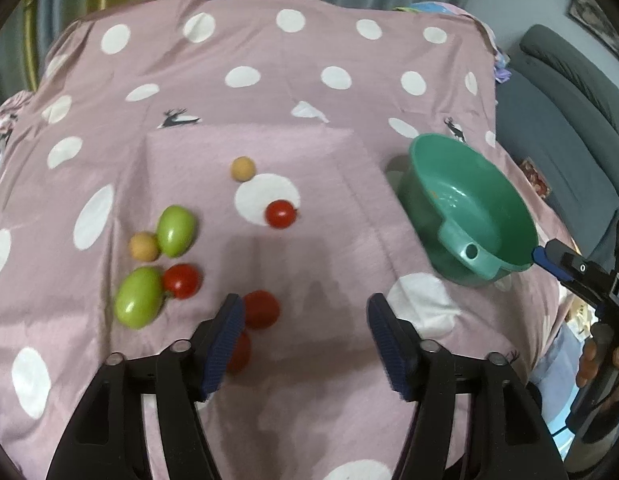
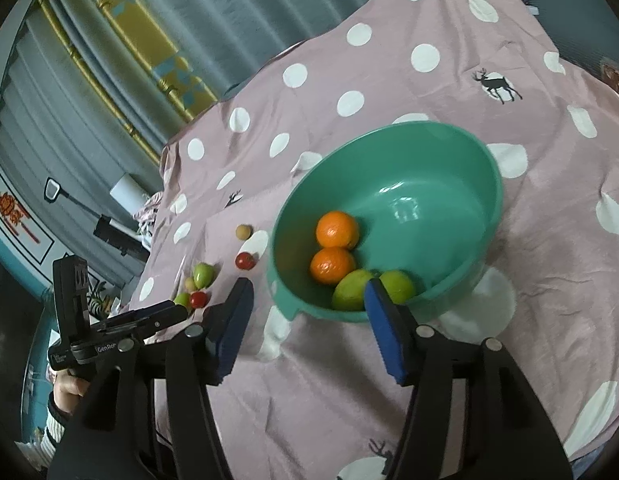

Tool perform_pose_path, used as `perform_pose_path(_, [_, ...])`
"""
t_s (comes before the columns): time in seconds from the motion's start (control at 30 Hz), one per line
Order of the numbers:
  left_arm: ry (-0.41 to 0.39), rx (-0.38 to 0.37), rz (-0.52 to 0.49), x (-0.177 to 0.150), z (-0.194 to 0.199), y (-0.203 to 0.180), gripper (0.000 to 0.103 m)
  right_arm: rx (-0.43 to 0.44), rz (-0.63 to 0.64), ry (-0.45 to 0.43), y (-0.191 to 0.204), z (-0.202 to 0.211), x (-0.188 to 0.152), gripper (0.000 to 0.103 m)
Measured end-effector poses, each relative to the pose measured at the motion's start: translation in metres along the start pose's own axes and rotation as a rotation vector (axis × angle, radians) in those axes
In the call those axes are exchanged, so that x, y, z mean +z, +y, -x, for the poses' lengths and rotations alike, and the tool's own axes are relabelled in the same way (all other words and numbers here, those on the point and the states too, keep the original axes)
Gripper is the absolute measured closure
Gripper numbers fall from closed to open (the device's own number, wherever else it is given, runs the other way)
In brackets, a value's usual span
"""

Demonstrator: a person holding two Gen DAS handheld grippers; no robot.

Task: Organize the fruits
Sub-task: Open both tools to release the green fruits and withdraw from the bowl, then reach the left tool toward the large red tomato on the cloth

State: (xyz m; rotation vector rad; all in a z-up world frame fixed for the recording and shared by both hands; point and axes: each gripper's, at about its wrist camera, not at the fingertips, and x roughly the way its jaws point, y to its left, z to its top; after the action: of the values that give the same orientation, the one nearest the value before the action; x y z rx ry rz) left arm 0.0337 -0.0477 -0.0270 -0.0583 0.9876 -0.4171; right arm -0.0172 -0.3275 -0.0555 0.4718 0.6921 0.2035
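I have both grippers over the bed, which is covered with a pink dotted sheet (image 1: 309,80). My left gripper (image 1: 305,334) stands wide with nothing between its pads; my right gripper (image 2: 309,320) is also parted and empty, hovering at the near rim of the green bowl (image 2: 485,168).

The bowl sits toward the right edge of the bed and already holds two oranges (image 2: 336,229) and two green fruits (image 2: 351,289). The loose fruit lies toward the left side: two green fruits (image 1: 176,230), two small tan balls (image 1: 242,168), and several tomatoes. One tomato (image 1: 261,309) rests just beside my left gripper's left pad, another partly hidden behind that pad.

I judge the tomatoes light, smooth and easily bruised, and likely to roll on the soft sheet. I would take the nearest across its widest part, squeezing gently.
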Motion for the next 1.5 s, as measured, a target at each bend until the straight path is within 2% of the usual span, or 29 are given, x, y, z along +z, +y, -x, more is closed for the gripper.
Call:
perform_pose_path(0.03, [0.0,0.007,0.006,-0.001,0.001,0.002,0.024,0.001,0.005,0.007,0.003,-0.001,-0.001,0.041])
perform_pose_path(0.13, [-0.006,0.013,0.022,-0.006,0.005,0.009,0.024,0.007,0.02,0.021,0.011,-0.004,-0.003,0.033])
perform_pose_path(0.27, [-0.016,0.023,0.046,-0.01,0.011,0.018,0.024,0.009,0.032,0.04,0.02,-0.009,-0.006,0.029])
perform_pose_path(0.3, [-0.018,0.025,0.053,-0.012,0.012,0.021,0.024,0.007,0.031,0.045,0.022,-0.011,-0.006,0.025])
perform_pose_path(0.37, [-0.026,0.033,0.068,-0.014,0.016,0.026,0.023,-0.001,0.023,0.048,0.023,-0.014,-0.007,0.011])
perform_pose_path(0.47, [-0.042,0.044,0.105,-0.015,0.021,0.036,0.014,-0.006,0.01,0.057,0.026,-0.016,-0.007,0.011])
perform_pose_path(0.67, [-0.071,0.061,0.164,-0.02,0.031,0.055,0.014,-0.015,-0.001,0.065,0.032,-0.018,-0.009,0.009])
perform_pose_path(0.8, [-0.091,0.076,0.202,-0.026,0.037,0.067,0.01,-0.015,0.007,0.071,0.037,-0.019,-0.009,0.009])
perform_pose_path(1.07, [-0.091,0.111,0.239,-0.038,0.046,0.085,0.009,-0.015,0.011,0.089,0.043,-0.025,-0.011,0.009])
perform_pose_path(1.5, [-0.063,0.13,0.134,-0.046,0.04,0.069,0.009,-0.006,0.05,0.126,0.059,-0.037,-0.015,0.009])
